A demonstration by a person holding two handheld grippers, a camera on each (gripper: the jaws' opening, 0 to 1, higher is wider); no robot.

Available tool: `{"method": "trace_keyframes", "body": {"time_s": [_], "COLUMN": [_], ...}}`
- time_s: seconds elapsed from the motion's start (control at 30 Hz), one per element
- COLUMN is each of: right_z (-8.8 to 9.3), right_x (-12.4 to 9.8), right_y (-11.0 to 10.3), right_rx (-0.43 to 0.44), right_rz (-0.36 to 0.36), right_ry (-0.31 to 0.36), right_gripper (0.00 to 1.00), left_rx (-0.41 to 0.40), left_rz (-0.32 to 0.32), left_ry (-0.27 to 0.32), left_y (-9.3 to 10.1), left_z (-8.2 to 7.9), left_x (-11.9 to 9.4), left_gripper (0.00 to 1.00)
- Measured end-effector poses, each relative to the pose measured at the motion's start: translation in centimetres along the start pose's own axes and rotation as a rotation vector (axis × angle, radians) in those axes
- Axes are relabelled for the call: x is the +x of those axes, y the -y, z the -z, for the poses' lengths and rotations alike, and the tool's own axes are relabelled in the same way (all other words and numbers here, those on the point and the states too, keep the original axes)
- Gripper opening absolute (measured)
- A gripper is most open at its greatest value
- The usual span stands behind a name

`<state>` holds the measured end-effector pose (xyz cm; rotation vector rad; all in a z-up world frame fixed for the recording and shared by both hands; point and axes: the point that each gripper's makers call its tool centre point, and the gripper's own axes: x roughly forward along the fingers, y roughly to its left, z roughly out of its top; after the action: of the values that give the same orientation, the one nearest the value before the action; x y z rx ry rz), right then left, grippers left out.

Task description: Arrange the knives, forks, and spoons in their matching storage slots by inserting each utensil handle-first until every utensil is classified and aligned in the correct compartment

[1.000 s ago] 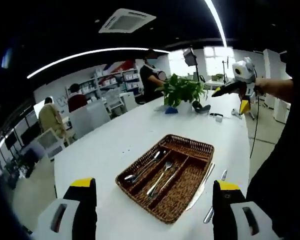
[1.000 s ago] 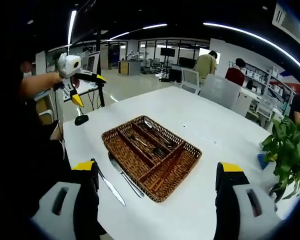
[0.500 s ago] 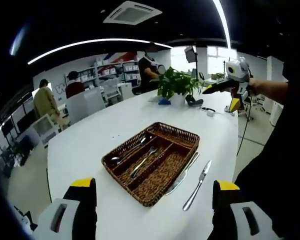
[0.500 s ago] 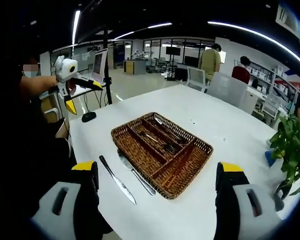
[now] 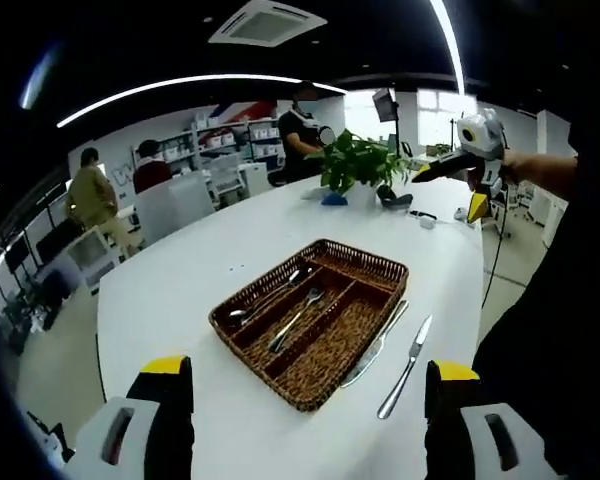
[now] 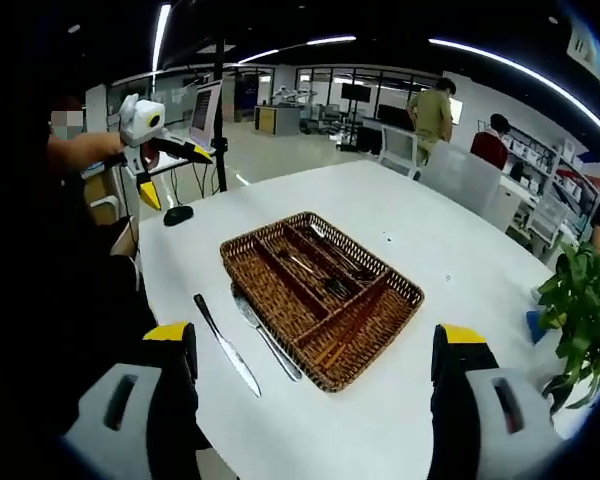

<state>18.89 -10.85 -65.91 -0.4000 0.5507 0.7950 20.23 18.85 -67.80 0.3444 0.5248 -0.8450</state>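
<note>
1. The left gripper (image 5: 300, 420) is seen at the bottom of the left gripper view with its jaws spread wide and nothing held; the right gripper (image 6: 315, 415) is likewise wide and empty at the bottom of the right gripper view.
2. The wicker tray (image 5: 375, 268) is found at the centre of both views. A spoon (image 5: 265, 302) and a fork (image 5: 295, 322) already lie in its slots.
3. Two knives are left on the table just beside the tray's long edge: a first knife (image 5: 372, 345) close against the wicker, and a second knife (image 5: 405, 353) a little further out, lower right of centre in the left gripper view.
4. The step in hand is judged to be picking up a knife. The outer one is best taken first, gripped near the blade so the handle can be led into the vacant slot.
5. The flat steel may slip on the smooth top; a low, square approach is advised.
6. The white table (image 5: 180, 290) is broad and glossy. A potted plant (image 5: 358, 178) stands at its far end, upper centre.
7. An open office is observed beyond, with shelving, chairs and several persons.
</note>
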Motion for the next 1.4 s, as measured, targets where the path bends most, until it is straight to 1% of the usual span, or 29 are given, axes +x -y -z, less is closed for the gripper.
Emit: {"method": "trace_keyframes", "body": {"time_s": [0.03, 0.07, 0.1, 0.13, 0.17, 0.2, 0.27, 0.33, 0.37, 0.4, 0.47, 0.53, 0.57, 0.6, 0.63, 0.67, 0.7, 0.77, 0.83, 0.9, 1.0, 1.07, 1.1, 1.13, 1.17, 1.23, 1.37, 1.4], "right_z": [-0.2, 0.0, 0.2, 0.6, 0.9, 1.0, 2.4, 3.2, 3.8, 4.2, 4.8, 5.2, 5.6, 5.9, 6.6, 7.1, 7.7, 8.2, 9.0, 10.1, 10.9, 11.8, 12.5, 12.8, 13.1, 13.5, 14.0, 14.1], "right_x": [0.2, 0.5, 0.6, 1.0, 1.4, 1.6, 2.6, 3.1, 3.5, 3.8, 4.8, 5.6, 6.1, 6.4, 6.9, 7.2, 7.7, 8.2, 8.9, 9.8, 10.7, 11.2, 11.5, 11.6, 11.8, 12.0, 12.6, 12.8], "right_y": [-0.2, -0.7, -0.9, -1.5, -2.1, -2.3, -3.3, -3.7, -4.2, -4.3, -4.8, -5.3, -5.6, -5.9, -6.4, -6.7, -7.0, -7.3, -7.6, -8.2, -8.7, -9.2, -9.5, -9.7, -10.1, -10.6, -10.6, -10.5], "right_rx": [-0.045, -0.094, -0.103, -0.127, -0.160, -0.168, -0.214, -0.244, -0.266, -0.277, -0.318, -0.316, -0.319, -0.319, -0.318, -0.315, -0.319, -0.328, -0.342, -0.399, -0.388, -0.366, -0.364, -0.366, -0.371, -0.369, -0.374, -0.376], "right_rz": [-0.008, -0.028, -0.036, -0.059, -0.078, -0.087, -0.134, -0.161, -0.188, -0.195, -0.217, -0.233, -0.249, -0.263, -0.293, -0.306, -0.314, -0.318, -0.328, -0.357, -0.377, -0.405, -0.427, -0.435, -0.450, -0.471, -0.473, -0.473], "right_ry": [0.017, 0.005, -0.009, -0.036, -0.051, -0.060, -0.123, -0.154, -0.175, -0.191, -0.214, -0.217, -0.231, -0.238, -0.249, -0.266, -0.279, -0.282, -0.296, -0.304, -0.321, -0.342, -0.364, -0.373, -0.376, -0.381, -0.383, -0.384], "right_gripper": [0.99, 0.99, 0.99, 0.99, 0.99, 0.99, 0.99, 0.95, 0.93, 0.90, 0.89, 0.91, 0.90, 0.87, 0.84, 0.81, 0.80, 0.79, 0.73, 0.65, 0.61, 0.58, 0.56, 0.54, 0.52, 0.51, 0.43, 0.42], "left_rx": [-0.001, -0.001, -0.001, 0.002, 0.002, 0.002, -0.003, -0.003, 0.000, 0.002, 0.009, 0.012, 0.018, 0.022, 0.027, 0.028, 0.028, 0.031, 0.037, 0.031, 0.004, -0.025, -0.037, -0.045, -0.053, -0.073, -0.078, -0.078], "left_rz": [-0.001, -0.001, -0.001, 0.004, 0.008, 0.008, 0.005, 0.005, 0.006, 0.010, 0.016, 0.016, 0.016, 0.014, 0.016, 0.018, 0.023, 0.025, 0.026, 0.026, 0.023, 0.021, 0.019, 0.019, 0.020, 0.023, 0.027, 0.029], "left_ry": [0.000, -0.002, -0.004, -0.013, -0.023, -0.025, -0.035, -0.039, -0.039, -0.039, -0.047, -0.055, -0.062, -0.067, -0.073, -0.073, -0.074, -0.078, -0.087, -0.091, -0.083, -0.082, -0.074, -0.069, -0.067, -0.068, -0.089, -0.096], "left_y": [0.1, 0.3, 0.3, 0.6, 0.8, 0.9, 0.9, 1.2, 1.3, 1.5, 1.7, 1.7, 1.7, 1.7, 1.8, 1.9, 2.0, 2.1, 2.2, 2.3, 2.3, 2.0, 1.9, 1.8, 1.7, 1.6, 1.6, 1.6], "left_z": [0.1, 0.4, 0.5, 0.9, 1.3, 1.4, 1.9, 2.1, 2.1, 2.1, 2.3, 2.5, 2.7, 2.8, 2.8, 2.8, 2.8, 2.9, 3.0, 2.8, 2.4, 2.3, 2.0, 1.9, 1.8, 1.7, 2.0, 2.1], "left_x": [0.0, -0.1, -0.1, -0.1, -0.1, -0.1, 0.0, -0.1, 0.0, 0.0, 0.1, 0.2, 0.3, 0.4, 0.5, 0.5, 0.6, 0.7, 0.8, 0.8, 0.9, 1.1, 1.0, 0.9, 0.9, 0.7, 0.5, 0.5], "left_gripper": [1.00, 1.00, 1.00, 1.00, 1.00, 1.00, 1.00, 1.00, 1.00, 1.00, 1.00, 1.00, 1.00, 1.00, 1.00, 1.00, 1.00, 1.00, 1.00, 1.00, 1.00, 1.00, 1.00, 1.00, 1.00, 1.00, 1.00, 1.00]}}
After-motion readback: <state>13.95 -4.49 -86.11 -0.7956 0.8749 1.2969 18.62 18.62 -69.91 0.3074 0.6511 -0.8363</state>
